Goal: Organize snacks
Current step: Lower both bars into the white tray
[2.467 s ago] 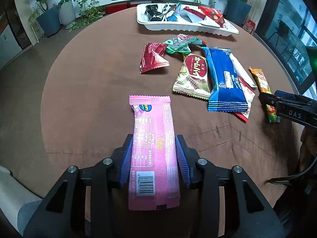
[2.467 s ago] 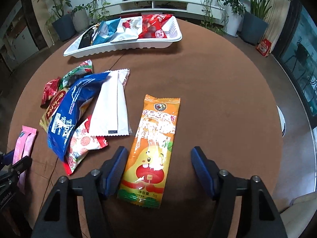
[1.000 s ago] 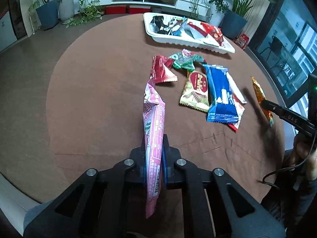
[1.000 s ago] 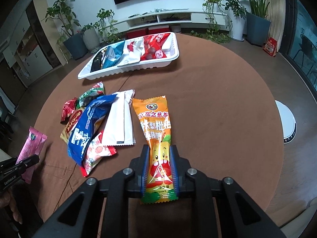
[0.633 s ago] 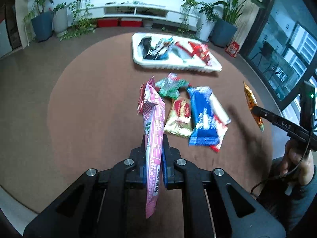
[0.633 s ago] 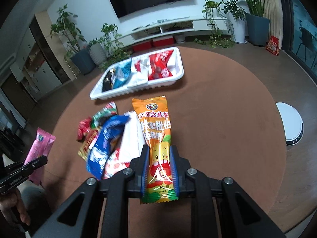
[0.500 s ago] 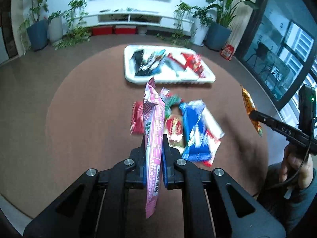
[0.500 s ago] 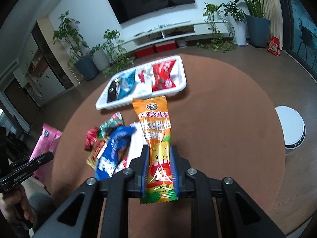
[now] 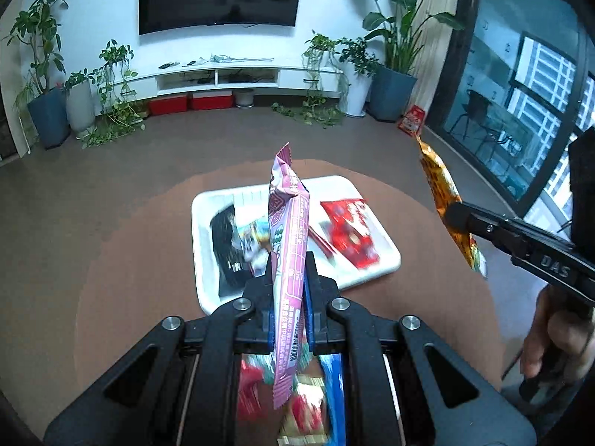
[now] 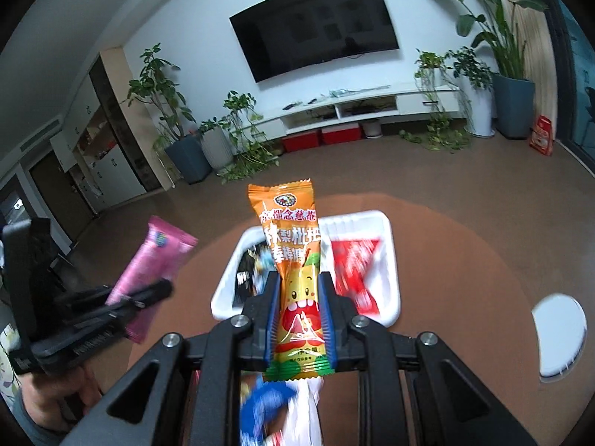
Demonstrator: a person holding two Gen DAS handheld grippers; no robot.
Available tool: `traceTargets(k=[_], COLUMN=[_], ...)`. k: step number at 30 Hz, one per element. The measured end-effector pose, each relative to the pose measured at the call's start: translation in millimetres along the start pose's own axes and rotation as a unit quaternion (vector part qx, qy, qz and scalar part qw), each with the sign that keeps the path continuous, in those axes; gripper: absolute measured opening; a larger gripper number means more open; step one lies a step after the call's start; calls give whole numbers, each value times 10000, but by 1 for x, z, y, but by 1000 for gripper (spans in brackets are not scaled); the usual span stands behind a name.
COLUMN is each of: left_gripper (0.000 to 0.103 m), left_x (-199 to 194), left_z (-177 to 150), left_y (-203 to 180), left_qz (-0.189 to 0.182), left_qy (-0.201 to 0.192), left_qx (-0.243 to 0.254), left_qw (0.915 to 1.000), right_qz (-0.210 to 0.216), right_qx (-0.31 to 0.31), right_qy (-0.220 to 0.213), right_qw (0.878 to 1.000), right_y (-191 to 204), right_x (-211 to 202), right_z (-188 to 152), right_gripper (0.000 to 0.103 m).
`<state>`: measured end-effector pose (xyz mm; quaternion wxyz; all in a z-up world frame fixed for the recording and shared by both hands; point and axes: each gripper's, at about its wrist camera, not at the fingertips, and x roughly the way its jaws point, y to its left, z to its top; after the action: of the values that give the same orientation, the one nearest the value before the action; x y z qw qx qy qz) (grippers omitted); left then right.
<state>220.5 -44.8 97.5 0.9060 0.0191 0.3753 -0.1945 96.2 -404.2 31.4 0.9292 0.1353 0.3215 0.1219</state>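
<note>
My left gripper (image 9: 289, 265) is shut on a long pink snack packet (image 9: 289, 230), held edge-on in the air. My right gripper (image 10: 299, 286) is shut on an orange snack packet (image 10: 293, 256) with a cartoon face. Both packets hang above the near side of the white tray (image 9: 383, 245), which holds a red packet (image 9: 349, 232), a black packet (image 9: 225, 238) and others. In the right wrist view the tray (image 10: 388, 260) shows behind the orange packet, and the pink packet (image 10: 156, 260) in the left gripper (image 10: 167, 290) shows at the left. The orange packet (image 9: 444, 200) and right gripper (image 9: 452, 215) appear at the right of the left wrist view.
Loose snack packets (image 9: 308, 409) lie on the brown round table (image 9: 130, 278) beneath the grippers, blurred. A person's hand (image 9: 550, 338) holds the right tool. A white round object (image 10: 559, 338) lies on the floor at the right. Potted plants and a TV shelf line the far wall.
Both grippers have risen and moved forward with their packets, from over the loose pile to just before the tray. The views now tilt up to show the room's far wall.
</note>
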Motion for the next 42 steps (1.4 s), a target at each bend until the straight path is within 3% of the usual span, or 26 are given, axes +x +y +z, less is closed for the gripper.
traceTargets(k=[7, 16, 30, 37, 42], left_gripper=[9, 9, 10, 10, 10], left_x=[70, 159, 201, 214, 215], left_z=[38, 18, -2, -2, -6], left_y=[-6, -18, -17, -16, -10], left_qz=[-23, 6, 169, 186, 270], left_qy=[161, 714, 1055, 1014, 920], left_qx=[190, 173, 184, 157, 68], left_qw=[9997, 9973, 9941, 9945, 9954], right_qz=[-24, -296, -527, -555, -684], right_qx=[-104, -197, -374, -319, -363], right_qy=[410, 858, 1122, 1124, 1112], right_qw=[9991, 9957, 9916, 9916, 9908], right_y=[-7, -21, -27, -29, -29], right_x=[86, 132, 154, 158, 158], right_z=[18, -3, -19, -20, -21], right_gripper=[22, 22, 25, 27, 39])
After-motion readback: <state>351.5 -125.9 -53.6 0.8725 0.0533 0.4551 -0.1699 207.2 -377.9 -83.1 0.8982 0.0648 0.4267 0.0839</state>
